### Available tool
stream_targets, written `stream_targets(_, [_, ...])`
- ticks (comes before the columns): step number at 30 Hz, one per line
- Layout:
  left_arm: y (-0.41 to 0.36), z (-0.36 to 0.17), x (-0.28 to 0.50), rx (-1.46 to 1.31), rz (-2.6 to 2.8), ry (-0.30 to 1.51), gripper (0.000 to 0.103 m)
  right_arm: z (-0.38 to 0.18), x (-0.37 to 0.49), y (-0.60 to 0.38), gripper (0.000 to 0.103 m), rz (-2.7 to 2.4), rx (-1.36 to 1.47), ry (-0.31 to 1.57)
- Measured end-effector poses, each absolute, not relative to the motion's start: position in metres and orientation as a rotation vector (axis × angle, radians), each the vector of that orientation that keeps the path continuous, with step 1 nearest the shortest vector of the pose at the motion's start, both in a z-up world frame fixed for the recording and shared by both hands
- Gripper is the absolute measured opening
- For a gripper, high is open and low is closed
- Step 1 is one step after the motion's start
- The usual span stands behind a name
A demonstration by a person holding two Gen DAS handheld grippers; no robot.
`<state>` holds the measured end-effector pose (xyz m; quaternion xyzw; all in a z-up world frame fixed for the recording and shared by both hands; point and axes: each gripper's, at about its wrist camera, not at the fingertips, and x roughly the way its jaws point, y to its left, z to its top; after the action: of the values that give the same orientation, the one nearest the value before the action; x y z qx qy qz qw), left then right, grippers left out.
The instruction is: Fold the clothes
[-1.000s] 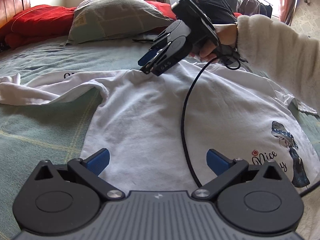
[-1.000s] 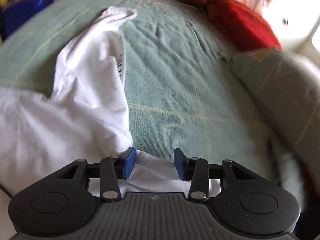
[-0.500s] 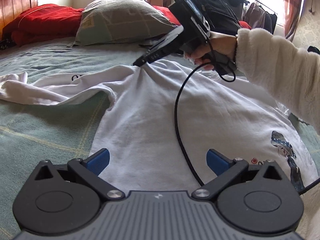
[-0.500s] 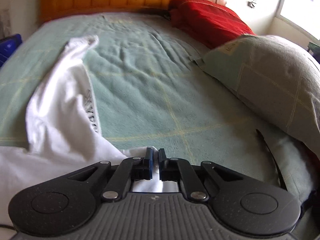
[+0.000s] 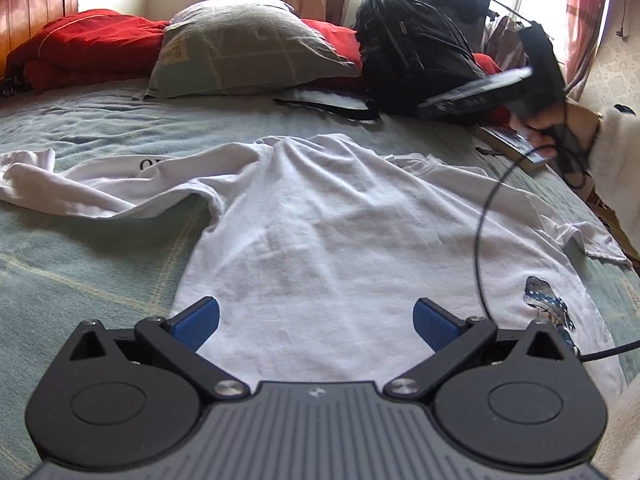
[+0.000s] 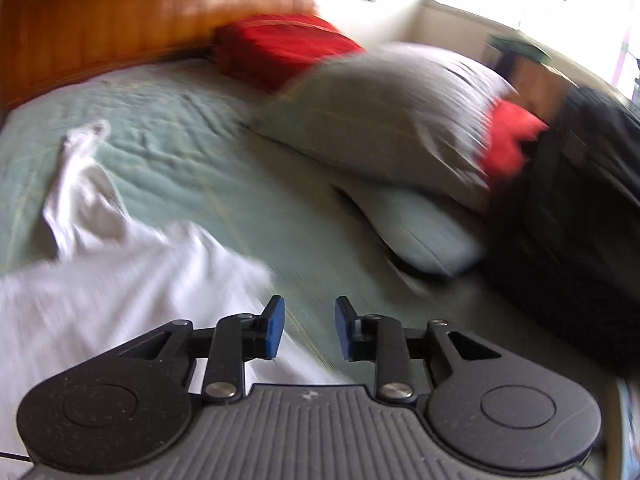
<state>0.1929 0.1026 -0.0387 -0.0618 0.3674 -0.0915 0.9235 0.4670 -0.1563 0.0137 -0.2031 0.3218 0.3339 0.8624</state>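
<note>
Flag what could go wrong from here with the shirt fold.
The black cable hangs across the white shirt and could snag or drag the cloth. The left sleeve lies bunched and twisted, so a fold may trap wrinkles. The right tool, jaws just reopened and empty, is near the backpack.

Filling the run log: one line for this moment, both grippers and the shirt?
left gripper: open, over shirt hem | right gripper: jaws just opening, empty, lifted off | white shirt: flat on bed, unfolded, one sleeve stretched out
</note>
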Motion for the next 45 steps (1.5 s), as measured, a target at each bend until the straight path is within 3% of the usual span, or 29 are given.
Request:
stream_targets(7, [0.081,-0.038,0.192,-0.094,-0.233,0.776,0.102,-0.025,0.474,-0.249,0.037,0.492,-0.297,0.804])
stream_targets(10, [0.076,-0.036,0.191,-0.086,-0.237,0.779,0.102,-0.044,0.478,-0.265,0.044,0.506,-0.224,0.848])
stream_targets(14, [0.074,-0.036,0.192,-0.079,-0.227,0.789,0.102,-0.064,0.478,-0.265,0.044,0.558,-0.186,0.886])
stream_targets(15, [0.073,-0.037,0.193,-0.077,-0.224,0.792,0.102,-0.067,0.474,-0.261,0.041,0.554,-0.21,0.881])
stream_targets(16, [0.073,-0.037,0.193,-0.076,-0.221,0.795,0.102,-0.067,0.471,-0.257,0.018,0.557,-0.233,0.866])
stream_targets(17, [0.074,-0.038,0.194,-0.076,-0.218,0.8,0.102,-0.065,0.468,-0.252,0.006,0.576,-0.233,0.859])
stream_targets(24, [0.074,-0.041,0.2,-0.071,-0.214,0.813,0.102,-0.043,0.464,-0.272,0.005,0.455,-0.198,0.784])
stream_targets(34, [0.083,-0.031,0.226,-0.055,-0.239,0.8,0.102,-0.002,0.451,-0.24,0.021,0.471,-0.155,0.715])
stream_targets(37, [0.084,-0.024,0.248,-0.021,-0.288,0.774,0.102,0.003,0.434,-0.219,0.033,0.584,-0.127,0.755])
stream_targets(42, [0.099,-0.024,0.303,-0.132,-0.422,0.743,0.102,-0.025,0.404,-0.18,0.042,0.731,-0.168,0.879])
stream_targets(45, [0.11,-0.048,0.347,-0.257,-0.485,0.84,0.102,-0.048,0.401,-0.162,0.049,0.723,-0.196,0.943])
